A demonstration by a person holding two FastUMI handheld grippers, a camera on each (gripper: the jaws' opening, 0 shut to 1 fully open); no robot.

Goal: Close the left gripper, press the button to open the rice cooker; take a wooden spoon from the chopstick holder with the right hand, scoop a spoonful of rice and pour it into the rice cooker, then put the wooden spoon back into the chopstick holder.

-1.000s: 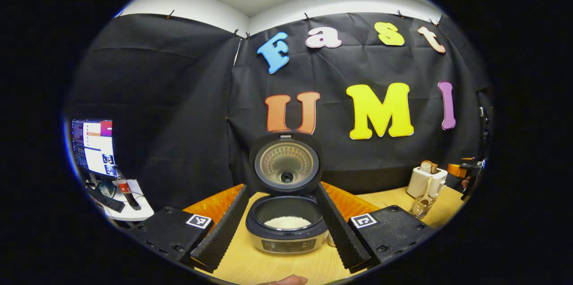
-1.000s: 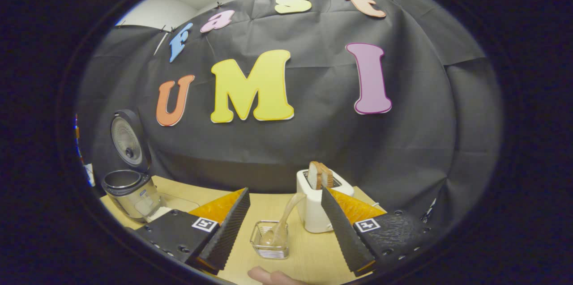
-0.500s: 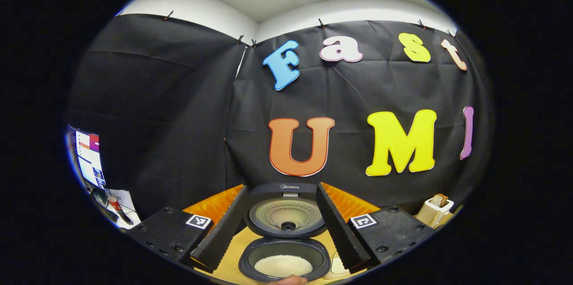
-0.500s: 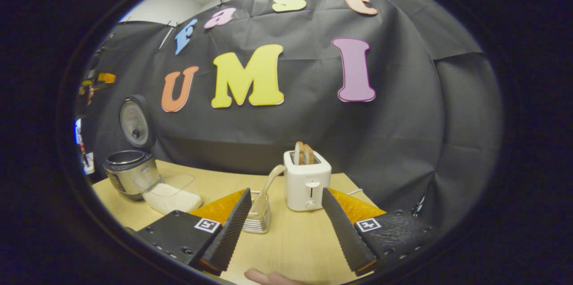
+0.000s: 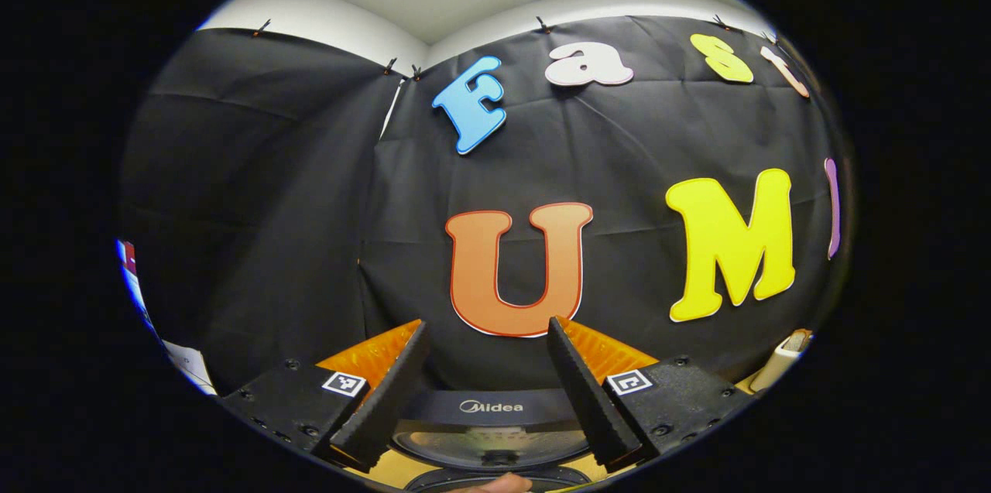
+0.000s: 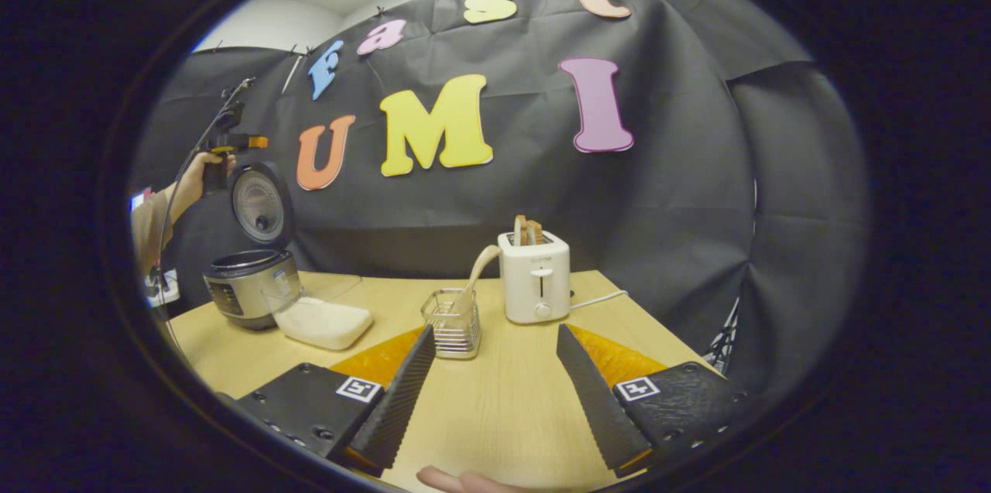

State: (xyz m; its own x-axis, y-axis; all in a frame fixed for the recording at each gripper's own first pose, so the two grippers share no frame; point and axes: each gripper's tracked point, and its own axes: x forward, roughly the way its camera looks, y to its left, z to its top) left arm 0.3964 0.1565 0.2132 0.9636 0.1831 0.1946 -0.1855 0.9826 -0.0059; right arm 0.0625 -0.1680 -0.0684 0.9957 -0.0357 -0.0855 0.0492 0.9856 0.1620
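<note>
Steel and dark plastic, the rice cooker point(image 6: 252, 285) sat at the worktop's point(image 6: 511, 392) left end with its lid up, my left tongs point(image 5: 485, 381) spread wide and empty above it. Beside it lay the clear tub of rice point(image 6: 324, 321). Further right the wire chopstick holder point(image 6: 451, 323) held the pale wooden spoon point(image 6: 476, 270), handle leaning towards the toaster point(image 6: 534, 281). My right tongs point(image 6: 492, 392) were released, short of it; I judged a careless grab could tip the light holder.
</note>
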